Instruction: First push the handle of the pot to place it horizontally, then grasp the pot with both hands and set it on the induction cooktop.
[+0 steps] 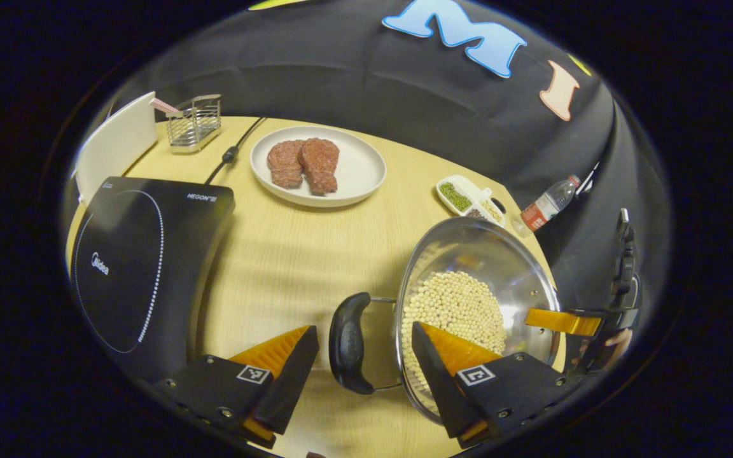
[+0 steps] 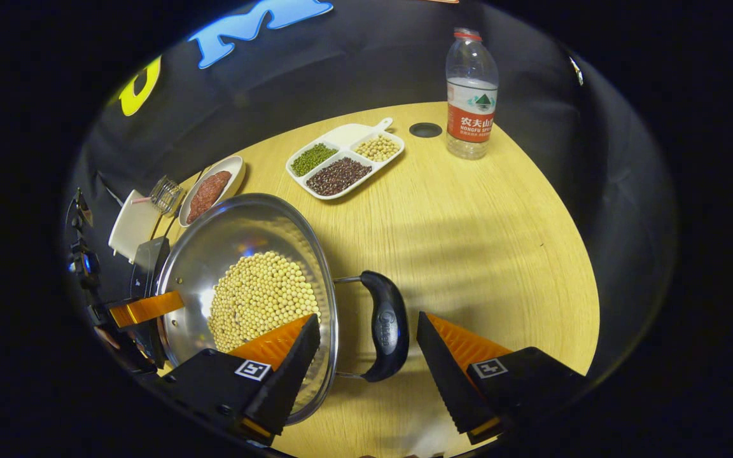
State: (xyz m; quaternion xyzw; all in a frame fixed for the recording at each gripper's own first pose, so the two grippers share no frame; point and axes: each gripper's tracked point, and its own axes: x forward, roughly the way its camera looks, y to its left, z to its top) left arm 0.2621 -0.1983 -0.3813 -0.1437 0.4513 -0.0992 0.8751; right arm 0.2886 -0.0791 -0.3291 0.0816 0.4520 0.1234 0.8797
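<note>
On the counter (image 2: 468, 242): pot (image 1: 506, 267) of beans, right of the induction cooktop (image 1: 144, 267).
Left gripper (image 1: 364, 362) jaws apart, straddling one black handle (image 1: 349, 342); right gripper (image 2: 366, 356) jaws apart around the opposite handle (image 2: 387, 324) (neither clamped).

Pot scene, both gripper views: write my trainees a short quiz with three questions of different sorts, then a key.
1. True or false: the pot already sits on the induction cooktop.
2. What fills the pot? A) pale round beans B) water C) meat patties
3. Fill in: each tool straddles one of the pot's black ____.

Key
1. False: it rests on the wooden table, right of the cooktop in the left gripper view.
2. A: the patties lie on the white plate.
3. Handles: the left tool is open around one handle, the right tool around the other.
</note>
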